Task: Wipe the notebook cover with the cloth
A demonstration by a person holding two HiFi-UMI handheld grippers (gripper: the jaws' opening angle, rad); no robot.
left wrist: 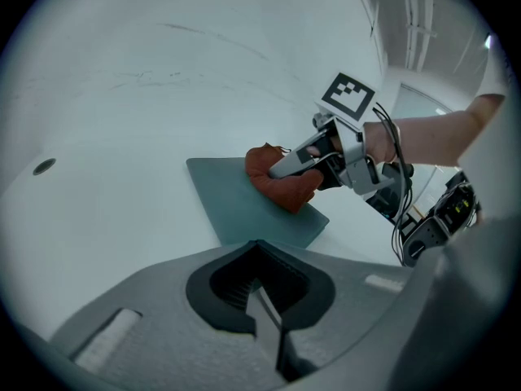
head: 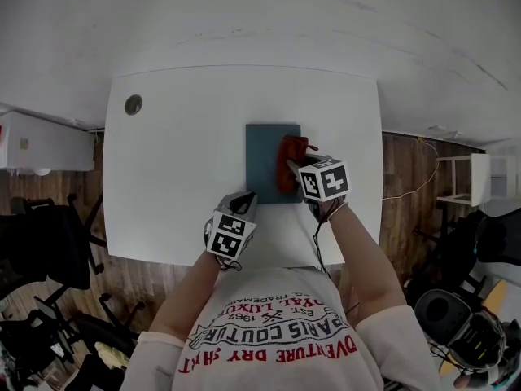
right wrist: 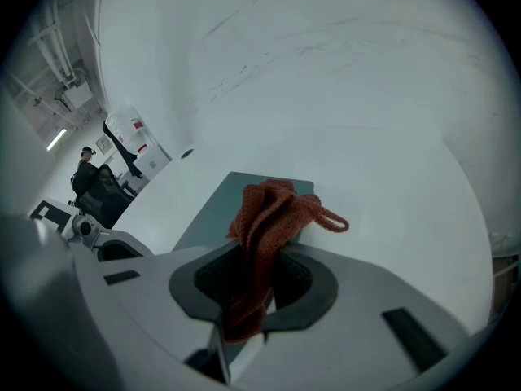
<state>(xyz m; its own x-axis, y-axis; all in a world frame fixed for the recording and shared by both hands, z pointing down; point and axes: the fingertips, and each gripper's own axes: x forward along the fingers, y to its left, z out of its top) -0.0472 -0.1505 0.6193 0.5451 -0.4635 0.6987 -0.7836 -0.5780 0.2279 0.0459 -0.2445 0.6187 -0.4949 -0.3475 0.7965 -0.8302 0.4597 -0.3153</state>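
Left gripper [head: 243,204] sits at the table's [head: 171,161] near edge, just beside the notebook's [head: 263,163] near left corner. Its jaws are together with nothing between them; whether it touches the cover cannot be told. The notebook lies flat, right of the table's centre and toward the near edge. The cloth [head: 290,161] is on the right half of the cover. Right gripper [head: 295,166] has its jaws clamped on a bunched fold of the cloth, with the loose end and a loop hanging out in front.

Handling, as a guess: the cloth is a soft, light, limp knit, so it probably grips best on a thick bunch, as it is held here. The notebook looks thin, stiff and light with a smooth cover, so it would likely slide when wiped. Pinning a corner or edge flat should hold it.

Writing: the cover is plain teal with none visible. The shirt print reads partly "PARIS COUTUR", "EST. 1962", "DRY". The gripper cubes carry only square markers.
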